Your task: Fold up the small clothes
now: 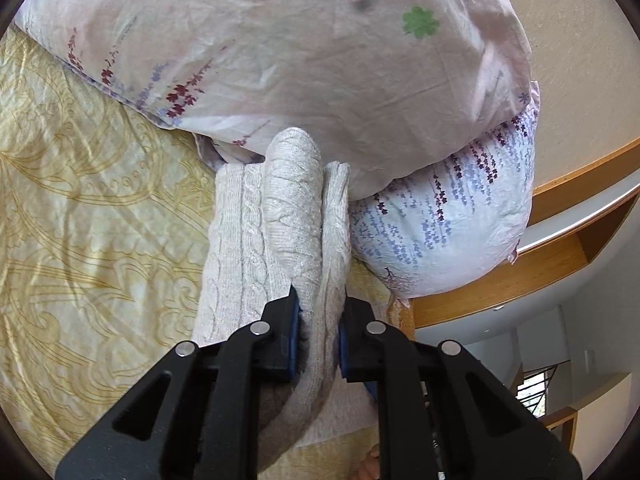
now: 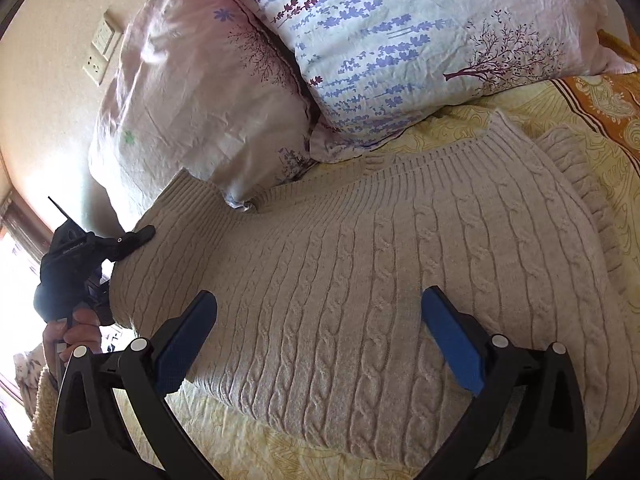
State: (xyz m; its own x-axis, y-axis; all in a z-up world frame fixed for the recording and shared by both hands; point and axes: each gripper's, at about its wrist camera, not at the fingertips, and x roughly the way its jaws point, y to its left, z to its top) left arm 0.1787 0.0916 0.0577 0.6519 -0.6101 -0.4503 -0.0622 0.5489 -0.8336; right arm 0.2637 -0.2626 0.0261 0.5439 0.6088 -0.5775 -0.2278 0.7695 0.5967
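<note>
A cream cable-knit sweater [image 2: 380, 272] lies spread on the yellow patterned bedspread [image 2: 248, 436]. My left gripper [image 1: 319, 312] is shut on a bunched fold of that sweater [image 1: 292, 208], which stands up between its blue pads. In the right wrist view the left gripper [image 2: 140, 236] shows at the sweater's left edge, held by a hand [image 2: 74, 332]. My right gripper [image 2: 320, 320] hovers over the sweater's near part, wide open, with nothing between its pads.
Two floral pillows [image 2: 380, 52] [image 2: 188, 92] lean against the wall right behind the sweater. A wooden headboard ledge [image 1: 560, 256] runs at the right of the left wrist view. Wall switches [image 2: 100, 52] sit at far left. Orange bedspread border [image 2: 608, 104] is at right.
</note>
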